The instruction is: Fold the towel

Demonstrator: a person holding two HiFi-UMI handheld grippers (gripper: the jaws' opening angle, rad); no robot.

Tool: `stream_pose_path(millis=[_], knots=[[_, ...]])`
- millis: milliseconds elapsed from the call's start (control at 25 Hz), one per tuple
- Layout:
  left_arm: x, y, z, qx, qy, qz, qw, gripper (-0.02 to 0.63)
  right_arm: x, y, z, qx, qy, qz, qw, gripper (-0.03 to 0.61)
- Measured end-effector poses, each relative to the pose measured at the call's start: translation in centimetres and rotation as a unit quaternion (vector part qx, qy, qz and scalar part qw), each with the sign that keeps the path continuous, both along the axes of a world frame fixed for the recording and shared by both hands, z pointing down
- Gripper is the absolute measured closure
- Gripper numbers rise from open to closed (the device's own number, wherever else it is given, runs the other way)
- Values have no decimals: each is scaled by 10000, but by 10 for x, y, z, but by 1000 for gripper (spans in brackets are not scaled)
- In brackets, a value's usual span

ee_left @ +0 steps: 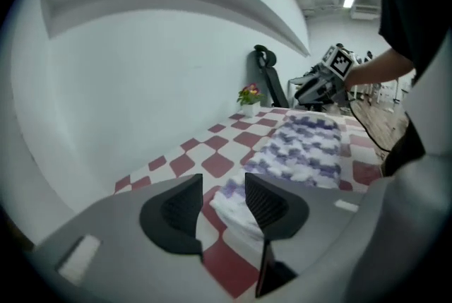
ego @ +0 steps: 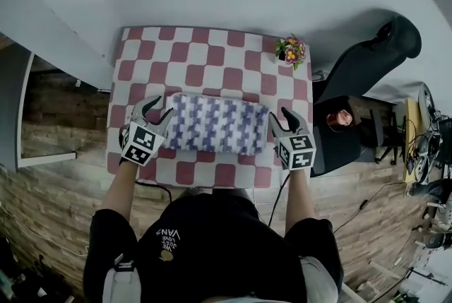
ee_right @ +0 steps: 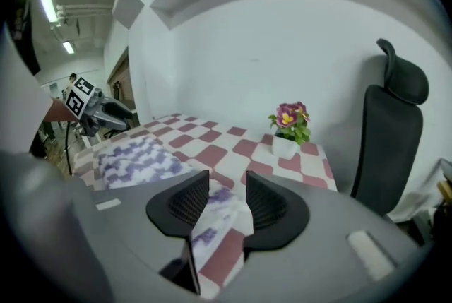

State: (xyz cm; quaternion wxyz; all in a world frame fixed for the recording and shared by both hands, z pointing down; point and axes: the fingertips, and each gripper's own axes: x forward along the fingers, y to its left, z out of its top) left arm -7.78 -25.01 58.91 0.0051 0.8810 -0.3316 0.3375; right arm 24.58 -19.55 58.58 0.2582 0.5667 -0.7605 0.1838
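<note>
The folded towel lay across the checkered surface. The left gripper and right gripper hovered at its ends, jaws apart, clamping nothing.

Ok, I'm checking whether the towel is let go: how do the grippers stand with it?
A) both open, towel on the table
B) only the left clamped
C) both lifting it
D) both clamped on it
A: the left gripper and the right gripper have jaws apart, no pad pressing cloth, and the towel lies folded on the checked table.
</note>
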Motion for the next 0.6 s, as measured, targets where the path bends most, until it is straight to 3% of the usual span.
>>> stream_pose_path(millis=[120, 240, 400, 600], knots=[[20, 45, 11, 68, -179, 563, 9982, 453, -53, 27, 0, 213, -159, -501, 9984, 428], [23, 70, 42, -254, -482, 795, 9953, 453, -72, 47, 37, -240, 56, -584, 9980, 427], [6, 67, 79, -779, -470, 353, 9952, 453, -44, 57, 81, -839, 237, -71, 9962, 426], [4, 57, 90, -1078, -158, -152, 9939, 453, -38, 54, 84, -886, -114, 67, 9960, 426]])
